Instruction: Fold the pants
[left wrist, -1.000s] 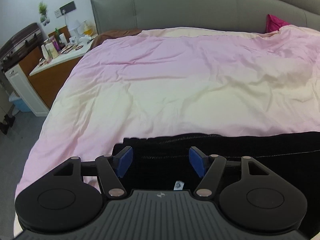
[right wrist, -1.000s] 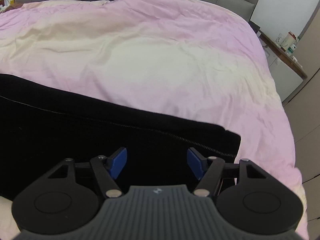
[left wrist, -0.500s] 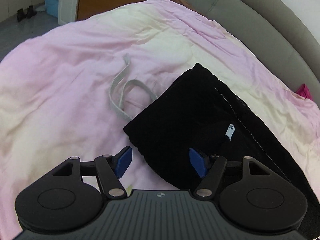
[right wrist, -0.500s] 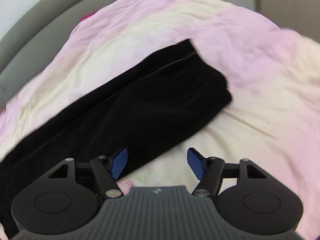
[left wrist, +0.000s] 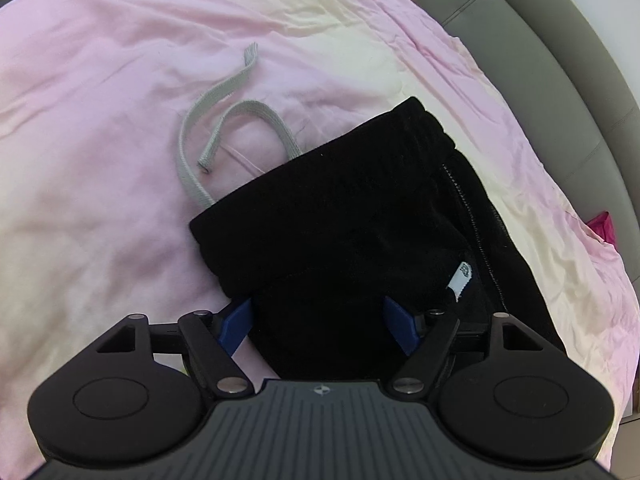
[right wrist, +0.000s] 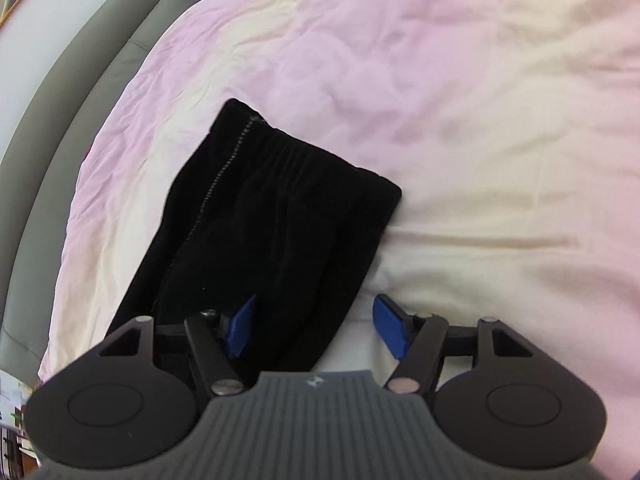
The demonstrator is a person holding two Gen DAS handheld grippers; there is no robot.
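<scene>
Black velvety pants, folded lengthwise into a long strip, lie on a bed under a pink and cream duvet. The left hand-held gripper hovers over the waistband end; its blue-padded jaws have just been opening and stand spread with cloth between them, not pinched. A grey flat drawstring curls at ten o'clock from the waistband. The right hand-held gripper is spread over the cuff end's edge. A grey padded headboard borders the bed.

Black pants, grey drawstring, pink-cream duvet, grey headboard
</scene>
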